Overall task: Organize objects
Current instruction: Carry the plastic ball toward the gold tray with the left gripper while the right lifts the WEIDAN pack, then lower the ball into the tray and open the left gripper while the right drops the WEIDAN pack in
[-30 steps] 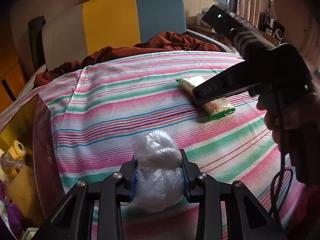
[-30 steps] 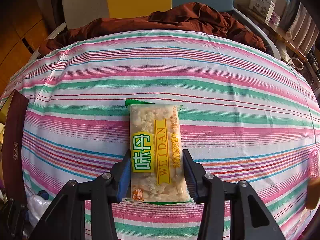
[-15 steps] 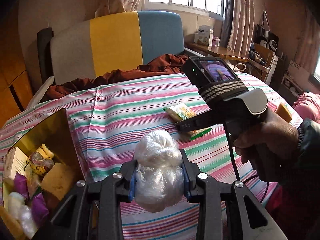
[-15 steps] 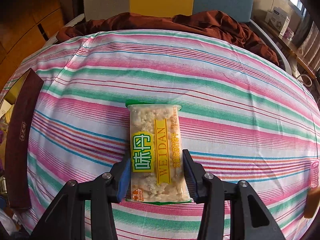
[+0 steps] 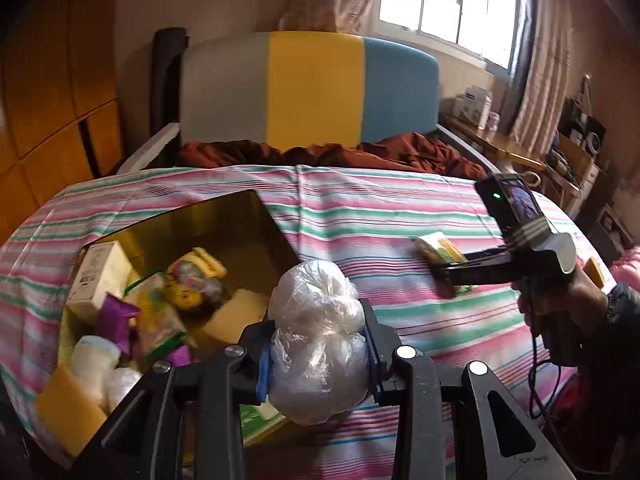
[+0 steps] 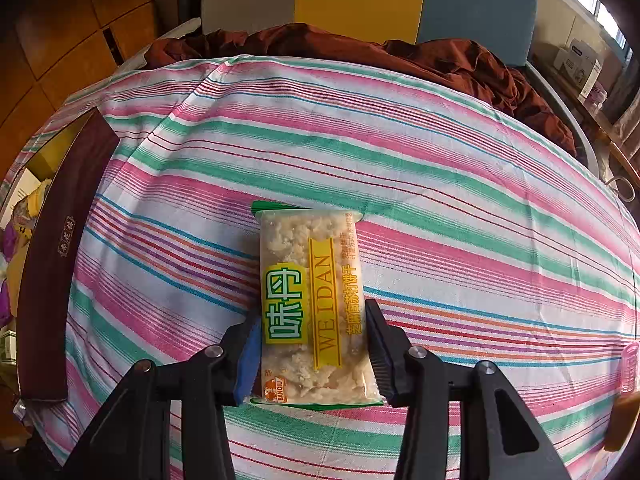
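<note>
My left gripper (image 5: 318, 354) is shut on a clear plastic bag ball (image 5: 316, 332) and holds it in the air, just right of an open gold-lined box (image 5: 224, 216) filled with several snacks. My right gripper (image 6: 312, 344) is shut on a WEIDAN biscuit packet (image 6: 312, 300) that lies flat on the striped bedsheet (image 6: 440, 184). In the left wrist view the right gripper (image 5: 444, 270) and the packet (image 5: 438, 246) show at the right on the bed.
The box's dark red outer wall (image 6: 60, 264) stands at the left of the right wrist view. A rumpled brown blanket (image 6: 460, 64) lies at the bed's head, before a grey, yellow and blue headboard (image 5: 312, 88). An orange item (image 6: 620, 420) lies at the bed's right edge.
My left gripper has risen and swung left with the plastic bag ball, so the open box has come into view. My right gripper stays on the biscuit packet and shifted slightly.
</note>
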Motion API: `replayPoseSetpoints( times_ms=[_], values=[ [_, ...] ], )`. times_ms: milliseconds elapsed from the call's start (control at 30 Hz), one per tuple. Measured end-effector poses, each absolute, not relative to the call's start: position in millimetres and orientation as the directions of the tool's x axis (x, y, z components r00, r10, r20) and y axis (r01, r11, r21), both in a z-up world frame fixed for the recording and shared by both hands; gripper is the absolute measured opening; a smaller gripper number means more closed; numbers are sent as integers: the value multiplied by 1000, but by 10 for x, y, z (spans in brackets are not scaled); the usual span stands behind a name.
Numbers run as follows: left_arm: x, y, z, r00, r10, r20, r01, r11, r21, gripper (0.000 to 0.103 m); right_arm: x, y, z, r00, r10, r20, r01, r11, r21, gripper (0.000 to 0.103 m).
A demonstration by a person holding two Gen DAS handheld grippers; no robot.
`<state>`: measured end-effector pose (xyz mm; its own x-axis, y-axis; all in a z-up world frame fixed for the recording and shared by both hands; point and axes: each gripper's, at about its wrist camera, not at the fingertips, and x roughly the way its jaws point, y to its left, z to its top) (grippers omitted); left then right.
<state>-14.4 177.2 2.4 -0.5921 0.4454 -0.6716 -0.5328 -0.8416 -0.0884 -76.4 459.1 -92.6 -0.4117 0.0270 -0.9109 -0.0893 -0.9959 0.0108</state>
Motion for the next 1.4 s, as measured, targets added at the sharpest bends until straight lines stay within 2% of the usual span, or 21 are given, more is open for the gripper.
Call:
replayPoseSetpoints(
  times_ms=[267, 367, 567, 833, 1100, 1400],
  values=[
    [-560, 540, -50, -661, 292, -691, -252, -954, -162, 36, -820, 4471, -934, -405, -58, -912, -58, -994, 89, 47],
    [-596, 325, -54, -669, 269, -693, -198, -963, -183, 36, -801, 4349, -869, -424, -69, -903, -41, -995, 95, 46],
    [-613, 453, -87, -648, 322, -690, -247, -946, -209, 36, -770, 3996, -550, -480, -137, -867, 0, -988, 156, 47],
    [-744, 726, -212, -595, 361, -718, -289, -930, -227, 37, -971, 3068, -231, -500, -253, -828, 173, -966, 191, 47],
    [-861, 748, -282, -576, 358, -735, -280, -931, -234, 37, -1349, 2432, -372, -445, -269, -854, 233, -956, 180, 47],
    [-986, 839, -394, -559, 329, -761, -278, -939, -203, 39, -1546, 2358, -572, -403, -243, -882, 204, -964, 172, 47]
  ],
)
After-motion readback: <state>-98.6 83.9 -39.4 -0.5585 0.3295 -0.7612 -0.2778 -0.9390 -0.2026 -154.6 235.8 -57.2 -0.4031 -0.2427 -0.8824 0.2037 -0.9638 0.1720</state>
